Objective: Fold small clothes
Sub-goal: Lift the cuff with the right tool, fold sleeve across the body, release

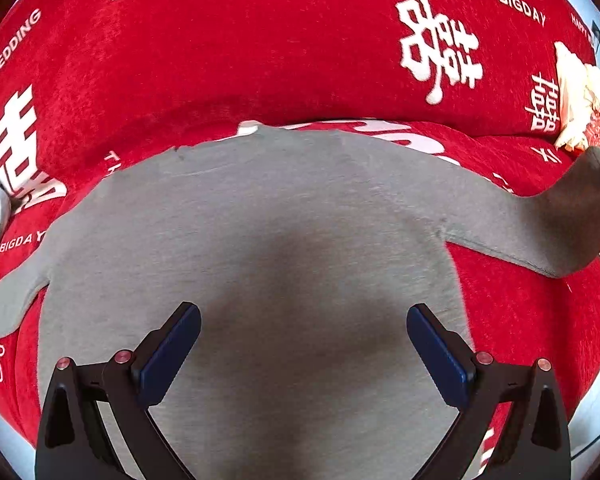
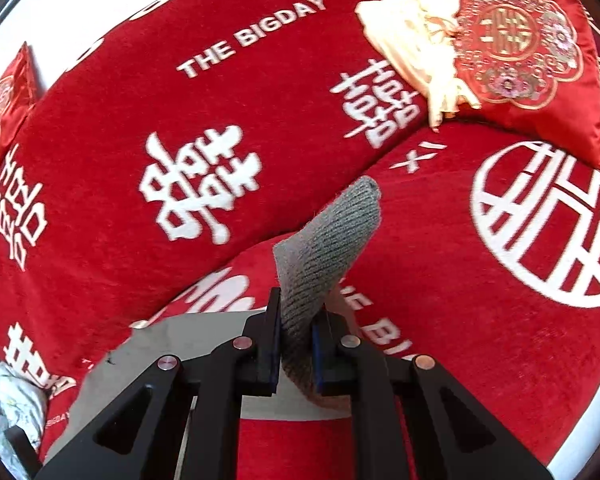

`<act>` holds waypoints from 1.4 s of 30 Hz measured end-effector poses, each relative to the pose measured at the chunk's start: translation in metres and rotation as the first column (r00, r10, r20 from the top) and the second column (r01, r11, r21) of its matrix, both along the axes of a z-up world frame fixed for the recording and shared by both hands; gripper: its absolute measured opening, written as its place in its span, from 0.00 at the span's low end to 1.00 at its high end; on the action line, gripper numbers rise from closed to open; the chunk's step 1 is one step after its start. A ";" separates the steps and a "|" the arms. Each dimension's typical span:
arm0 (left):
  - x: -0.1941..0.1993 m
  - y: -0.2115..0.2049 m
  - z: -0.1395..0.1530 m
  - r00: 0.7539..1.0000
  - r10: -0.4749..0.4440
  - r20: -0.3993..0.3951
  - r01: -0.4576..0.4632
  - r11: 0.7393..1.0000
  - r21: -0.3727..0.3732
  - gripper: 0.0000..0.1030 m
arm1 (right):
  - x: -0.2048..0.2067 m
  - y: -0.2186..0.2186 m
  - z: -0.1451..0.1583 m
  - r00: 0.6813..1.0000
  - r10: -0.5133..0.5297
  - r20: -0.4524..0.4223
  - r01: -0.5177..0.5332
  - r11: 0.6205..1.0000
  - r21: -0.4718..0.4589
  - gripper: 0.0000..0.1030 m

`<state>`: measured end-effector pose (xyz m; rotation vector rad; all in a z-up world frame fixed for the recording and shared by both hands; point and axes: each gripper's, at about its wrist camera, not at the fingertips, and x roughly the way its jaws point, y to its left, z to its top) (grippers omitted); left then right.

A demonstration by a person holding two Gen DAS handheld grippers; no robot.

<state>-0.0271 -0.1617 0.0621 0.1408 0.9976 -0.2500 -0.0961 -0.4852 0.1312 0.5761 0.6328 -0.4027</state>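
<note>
From the left wrist camera we're looking down on a small grey long-sleeved top [image 1: 268,216] spread flat on the red sofa cover [image 1: 220,48] with the white wedding print. The left gripper [image 1: 304,352] hangs over the near middle of the body, jaws spread wide, nothing between the blue pads [image 1: 168,356]. On the right, one sleeve [image 1: 560,224] lifts off the cover toward the frame edge. The other sleeve lies flat at the near left.

Over on the right wrist camera, the right gripper [image 2: 294,348] is clamped tight on that sleeve's ribbed cuff [image 2: 332,240], which sticks up past the fingertips. Far right there's a red embroidered cushion [image 2: 520,56] with a cream cloth [image 2: 412,36] bunched beside it, well clear of the work. Some pale crumpled fabric [image 2: 12,396] sits at the near left.

Our read: we're mid sleeve-fold. To do it well, we'd carry the cuff across the chest low and level, so the fold lands at the shoulder seam and the body doesn't drag along. The free left gripper could press down near the armpit to pin the top. Only let go once the sleeve lies flat.
</note>
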 end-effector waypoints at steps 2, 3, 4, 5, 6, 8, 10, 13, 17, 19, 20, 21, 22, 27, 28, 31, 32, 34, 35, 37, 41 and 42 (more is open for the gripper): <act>0.001 0.011 0.000 1.000 0.002 -0.004 -0.002 1.000 -0.009 1.00 | 0.008 0.014 0.004 1.000 0.020 0.008 -0.020 1.000 0.008 0.13; 0.002 0.017 -0.001 1.000 0.005 -0.007 -0.005 1.000 -0.011 1.00 | 0.012 0.020 0.005 1.000 0.027 0.011 -0.027 1.000 0.015 0.13; 0.003 0.024 -0.002 1.000 0.008 -0.012 -0.009 1.000 -0.013 1.00 | 0.016 0.026 0.006 0.999 0.033 0.011 -0.033 0.999 0.018 0.13; 0.004 0.029 -0.003 1.000 0.012 -0.016 -0.012 1.000 -0.015 1.00 | 0.020 0.033 0.007 0.999 0.039 0.011 -0.039 0.999 0.019 0.13; 0.005 0.036 -0.004 1.000 0.016 -0.019 -0.016 1.000 -0.018 1.00 | 0.024 0.040 0.007 0.999 0.046 0.009 -0.047 0.999 0.018 0.13; 0.007 0.048 -0.006 0.999 0.025 -0.028 -0.025 0.999 -0.024 1.00 | 0.034 0.057 0.009 0.998 0.064 0.003 -0.065 0.998 0.010 0.13; 0.009 0.062 -0.010 0.999 0.032 -0.041 -0.034 0.999 -0.030 1.00 | 0.045 0.075 0.010 0.996 0.084 -0.006 -0.084 0.996 0.000 0.13; 0.011 0.082 -0.017 0.997 0.042 -0.058 -0.044 0.998 -0.036 1.00 | 0.060 0.098 0.011 0.994 0.110 -0.019 -0.110 0.994 -0.010 0.13; 0.011 0.110 -0.031 0.994 0.059 -0.092 -0.066 0.995 -0.069 1.00 | 0.081 0.133 0.014 0.989 0.145 -0.035 -0.146 0.989 -0.037 0.13; 0.014 0.122 -0.039 0.991 0.072 -0.114 -0.082 0.993 -0.086 1.00 | 0.091 0.149 0.015 0.985 0.166 -0.049 -0.168 0.984 -0.063 0.13; 0.015 0.127 -0.043 0.990 0.076 -0.123 -0.087 0.993 -0.084 1.00 | 0.096 0.156 0.016 0.983 0.175 -0.051 -0.178 0.982 -0.069 0.13; 0.016 0.131 -0.046 0.990 0.078 -0.120 -0.087 0.994 -0.065 1.00 | 0.101 0.166 0.017 0.981 0.191 -0.044 -0.194 0.979 -0.067 0.13; 0.017 0.132 -0.046 0.991 0.077 -0.110 -0.082 0.996 -0.044 1.00 | 0.104 0.172 0.017 0.978 0.204 -0.036 -0.206 0.977 -0.062 0.13; 0.015 0.147 -0.037 0.990 0.121 -0.071 -0.122 0.992 -0.022 1.00 | 0.129 0.209 0.013 0.954 0.291 -0.073 -0.296 0.953 -0.063 0.13; 0.015 0.151 -0.036 0.989 0.133 -0.072 -0.136 0.990 -0.040 1.00 | 0.132 0.215 0.013 0.949 0.304 -0.083 -0.310 0.948 -0.068 0.13; 0.009 0.158 -0.031 0.987 0.149 -0.068 -0.154 0.986 -0.067 1.00 | 0.139 0.237 0.013 0.937 0.339 -0.088 -0.345 0.935 -0.080 0.13; 0.007 0.158 -0.029 0.987 0.146 -0.059 -0.150 0.987 -0.061 1.00 | 0.140 0.242 0.014 0.933 0.349 -0.085 -0.355 0.931 -0.082 0.13; 0.003 0.159 -0.025 0.990 0.137 -0.035 -0.138 0.990 -0.033 1.00 | 0.141 0.257 0.017 0.925 0.373 -0.072 -0.379 0.922 -0.084 0.13; 0.002 0.160 -0.024 0.991 0.135 -0.024 -0.135 0.991 -0.024 1.00 | 0.142 0.262 0.017 0.922 0.382 -0.067 -0.387 0.918 -0.085 0.13; -0.002 0.167 -0.019 0.991 0.137 -0.005 -0.137 0.990 -0.025 1.00 | 0.142 0.276 0.020 0.912 0.406 -0.052 -0.409 0.908 -0.091 0.13; -0.004 0.182 -0.012 0.988 0.151 0.004 -0.151 0.987 -0.051 1.00 | 0.144 0.300 0.024 0.900 0.435 -0.036 -0.436 0.895 -0.097 0.13; -0.004 0.186 -0.011 0.988 0.155 0.006 -0.155 0.987 -0.051 1.00 | 0.144 0.306 0.024 0.896 0.442 -0.031 -0.443 0.891 -0.097 0.13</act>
